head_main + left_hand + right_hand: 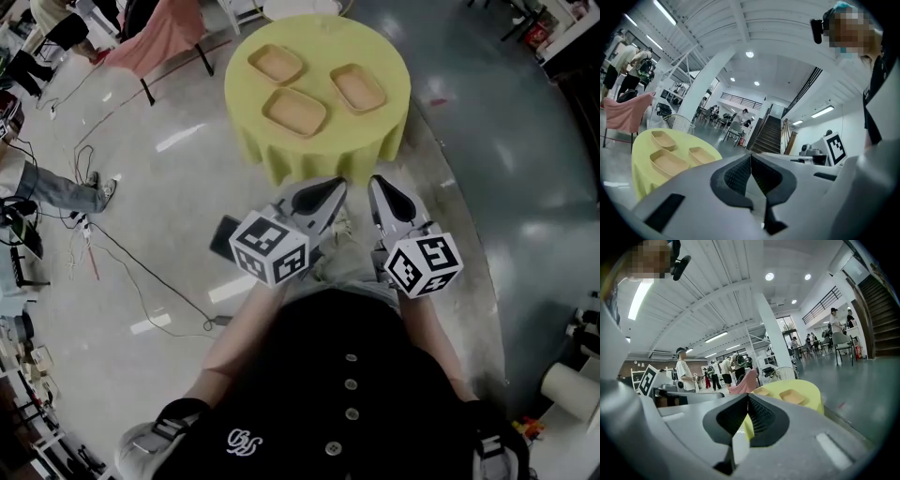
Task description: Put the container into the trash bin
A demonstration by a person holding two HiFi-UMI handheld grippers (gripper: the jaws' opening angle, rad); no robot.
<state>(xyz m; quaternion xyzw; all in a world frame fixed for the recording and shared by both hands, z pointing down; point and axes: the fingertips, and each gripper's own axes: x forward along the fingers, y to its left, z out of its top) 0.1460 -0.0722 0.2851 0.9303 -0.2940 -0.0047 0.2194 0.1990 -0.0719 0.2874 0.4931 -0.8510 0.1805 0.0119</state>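
Note:
Three tan shallow containers (pixel 295 111) (pixel 276 63) (pixel 358 87) lie on a round table with a yellow cloth (pixel 380 141). The left gripper view shows them too, the nearest container (pixel 668 162) at lower left. A white wire basket (pixel 679 123) (pixel 785 373) stands on the floor just beyond the table. My left gripper (pixel 339 184) and right gripper (pixel 377 181) are side by side in front of me, pointing at the table and short of its near edge. Both are shut with nothing between the pads.
A chair draped in pink cloth (pixel 159 33) stands left of the table. Cables (pixel 112 244) trail over the grey floor at left. Several people (pixel 684 373) stand around workbenches further off. A staircase (pixel 771 136) rises at the back of the hall.

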